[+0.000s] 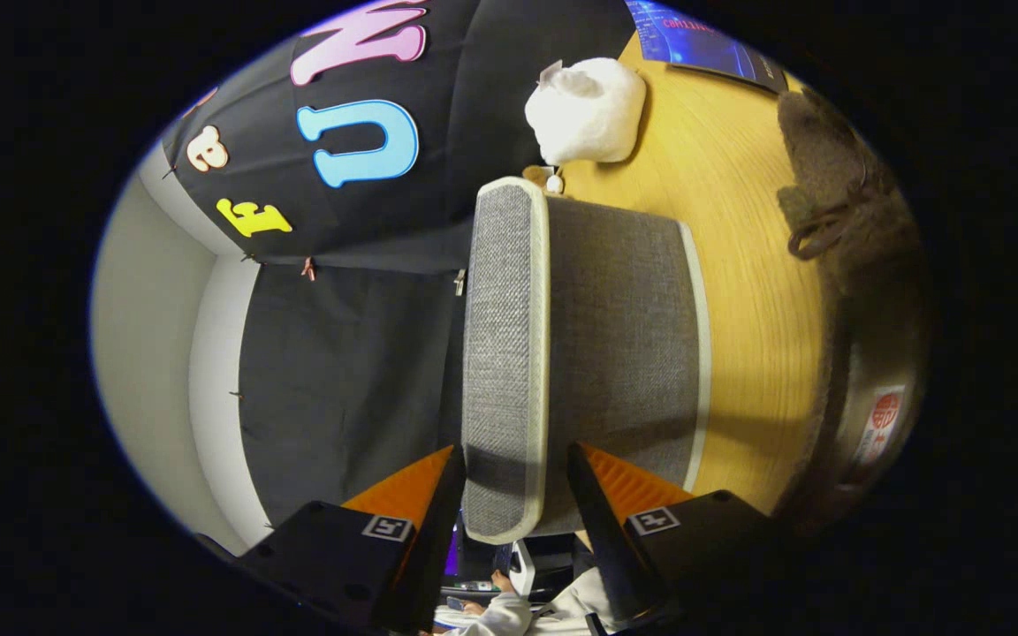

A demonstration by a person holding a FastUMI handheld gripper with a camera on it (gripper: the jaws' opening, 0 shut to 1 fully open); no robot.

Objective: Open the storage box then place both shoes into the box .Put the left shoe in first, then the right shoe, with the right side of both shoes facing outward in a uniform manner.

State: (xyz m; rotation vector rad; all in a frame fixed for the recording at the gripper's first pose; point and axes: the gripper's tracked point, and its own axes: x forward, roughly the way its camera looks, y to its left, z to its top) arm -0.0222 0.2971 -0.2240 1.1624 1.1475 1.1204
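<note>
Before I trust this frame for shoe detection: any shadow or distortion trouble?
Gripper view: fisheye bends the yellow wooden tabletop; the brown suede shoe sits dim and warped; open gripper straddles the grey fabric box's lid, casting shadow there.

One grey fabric storage box (580,353) with its lid edge between the jaws, one brown shoe (854,265), one white plush toy (587,110), one dark screen (703,44), one wooden surface (748,265), one gripper (513,495)
</note>
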